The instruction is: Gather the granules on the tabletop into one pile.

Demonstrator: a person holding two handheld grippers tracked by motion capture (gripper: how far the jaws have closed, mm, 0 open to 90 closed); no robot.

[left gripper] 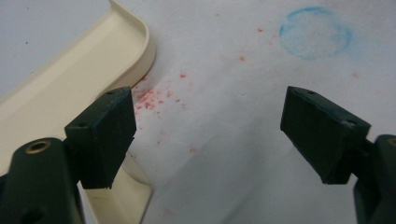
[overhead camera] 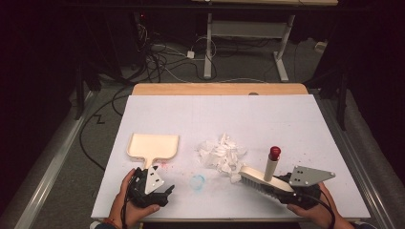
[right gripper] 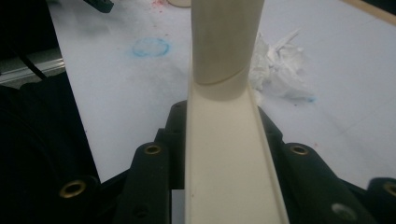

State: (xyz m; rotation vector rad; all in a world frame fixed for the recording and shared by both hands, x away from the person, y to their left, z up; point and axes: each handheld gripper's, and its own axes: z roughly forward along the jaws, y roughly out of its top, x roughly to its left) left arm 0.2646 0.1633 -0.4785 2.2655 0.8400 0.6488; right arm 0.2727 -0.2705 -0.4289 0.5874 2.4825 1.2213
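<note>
- Your right gripper (overhead camera: 282,187) holds the brush (overhead camera: 261,180) tight, just beside the paper scraps (overhead camera: 222,153).
- Your left gripper (overhead camera: 152,187) is wide open by the dustpan (overhead camera: 152,145) handle on the bench (overhead camera: 267,119).

Overhead forward-down; two close tabletop (overhead camera: 296,124) views

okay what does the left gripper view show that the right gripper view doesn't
Left gripper view: the dustpan rim beside the left gripper, whose jaws stand wide apart with nothing between them.

Right gripper view: the brush clamped in the right gripper, its handle rising ahead, and the crumpled paper just beyond it.

Both: the white tabletop, the blue ring mark and some red specks.
</note>
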